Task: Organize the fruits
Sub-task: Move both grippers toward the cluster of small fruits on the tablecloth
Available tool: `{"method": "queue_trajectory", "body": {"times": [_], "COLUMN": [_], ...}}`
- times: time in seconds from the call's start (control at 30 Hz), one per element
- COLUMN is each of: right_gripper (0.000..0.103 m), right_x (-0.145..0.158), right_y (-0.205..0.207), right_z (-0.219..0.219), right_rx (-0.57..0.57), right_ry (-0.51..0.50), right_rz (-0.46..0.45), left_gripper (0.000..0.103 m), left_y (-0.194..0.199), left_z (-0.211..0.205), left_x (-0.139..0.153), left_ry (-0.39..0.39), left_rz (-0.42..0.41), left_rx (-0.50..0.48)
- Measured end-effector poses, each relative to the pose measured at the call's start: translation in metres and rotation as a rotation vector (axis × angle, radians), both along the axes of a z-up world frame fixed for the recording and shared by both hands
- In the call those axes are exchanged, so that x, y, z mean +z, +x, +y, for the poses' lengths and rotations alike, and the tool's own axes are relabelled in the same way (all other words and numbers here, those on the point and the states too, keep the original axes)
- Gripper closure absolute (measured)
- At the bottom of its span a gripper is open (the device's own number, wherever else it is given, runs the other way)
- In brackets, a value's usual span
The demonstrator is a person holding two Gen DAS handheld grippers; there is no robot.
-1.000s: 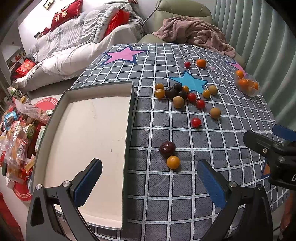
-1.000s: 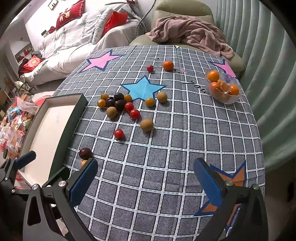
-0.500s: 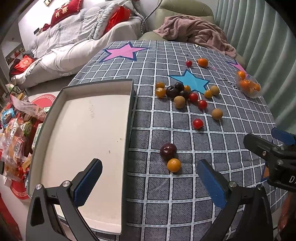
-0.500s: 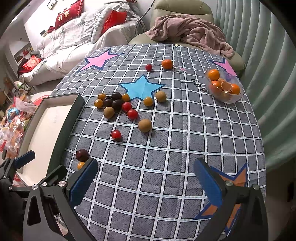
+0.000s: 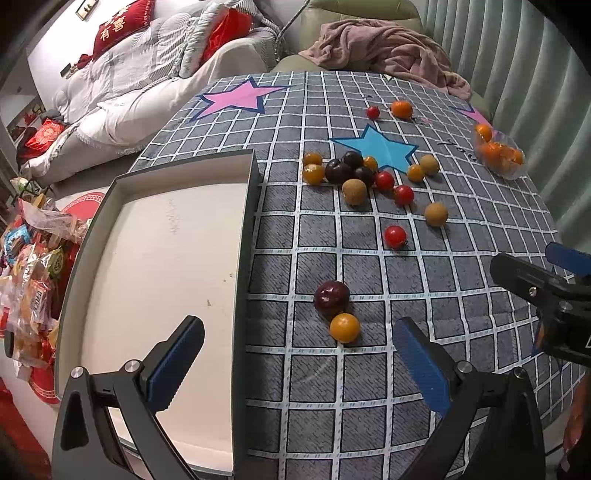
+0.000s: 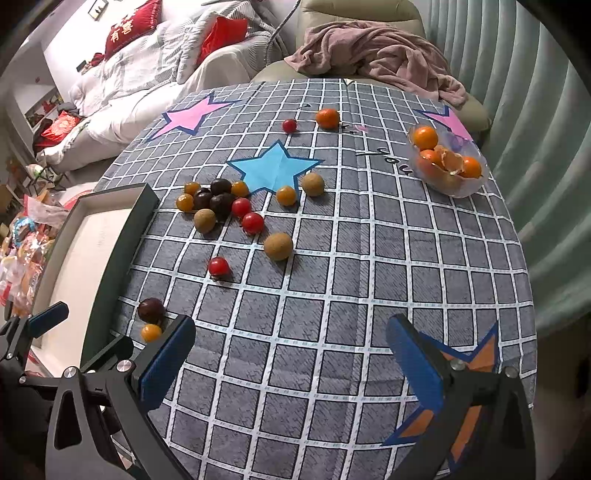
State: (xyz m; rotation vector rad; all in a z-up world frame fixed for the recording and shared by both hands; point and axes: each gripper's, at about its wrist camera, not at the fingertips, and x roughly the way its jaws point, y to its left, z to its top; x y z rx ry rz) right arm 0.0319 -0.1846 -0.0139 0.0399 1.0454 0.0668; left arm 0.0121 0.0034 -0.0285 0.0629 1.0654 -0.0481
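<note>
Both claws are held open and empty above the table (image 5: pixel 369 387). Nearest the left claw (image 5: pixel 295 354), just ahead and slightly right of centre, a dark plum (image 5: pixel 331 296) and a yellow tomato (image 5: pixel 344 327) lie touching, beside the empty tray (image 5: pixel 243 258). From the right claw (image 6: pixel 291 362) the pair lies far left, so the left is judged better placed.

A home living room is showing ahead of the grippers: a white-covered sofa (image 6: pixel 140 81) carrying red cushions (image 6: pixel 221 35) is standing beyond the checked tablecloth (image 6: pixel 332 277), an armchair draped with a pink blanket (image 6: pixel 376 55) is sitting behind, and pleated curtains (image 6: pixel 524 110) are hanging right.
</note>
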Motion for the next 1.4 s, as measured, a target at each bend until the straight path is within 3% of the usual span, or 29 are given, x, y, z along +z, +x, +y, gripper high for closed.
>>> {"method": "queue_trajectory", "body": {"times": [0.73, 1.4], "right_gripper": [0.0, 0.0], "right_x": [-0.013, -0.025], "right_y": [0.007, 0.015], "right_z": [-0.013, -0.027], "right_rx": [-0.02, -0.047], "right_ry": [0.003, 0.007], "right_rz": [0.022, 0.044], "left_gripper": [0.0, 0.0], "left_y": [0.013, 0.016], "left_z": [-0.008, -0.044], "left_x": [-0.014, -0.032], "left_ry": [0.045, 0.005], "left_rz": [0.028, 0.036], "left_rx": [0.005, -0.103]}}
